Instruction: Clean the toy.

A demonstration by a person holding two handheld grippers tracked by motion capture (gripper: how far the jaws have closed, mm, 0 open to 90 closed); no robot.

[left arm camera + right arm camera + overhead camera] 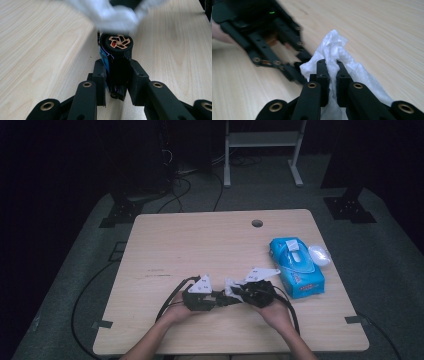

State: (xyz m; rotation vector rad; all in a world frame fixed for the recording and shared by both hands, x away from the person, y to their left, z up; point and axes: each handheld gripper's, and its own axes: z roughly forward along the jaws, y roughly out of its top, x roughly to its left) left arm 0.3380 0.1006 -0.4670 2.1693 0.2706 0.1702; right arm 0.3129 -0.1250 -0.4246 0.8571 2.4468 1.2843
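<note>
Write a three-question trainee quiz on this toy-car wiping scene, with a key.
1. True or false: the left gripper is shut on the toy car.
2. What does the right gripper hold? A) a sponge B) a white wipe C) a brush
3. Which side of the table in the high view has the blue wipes pack?

Key:
1. True; its jaws clamp the car's body.
2. B, the white wipe.
3. The right side, with its lid flipped open.

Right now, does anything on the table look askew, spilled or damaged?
Nothing is spilled or broken. The blue wipes pack lies at an angle near the table's right edge, its lid flipped open. The wipe in the right gripper is crumpled against the toy car.
</note>
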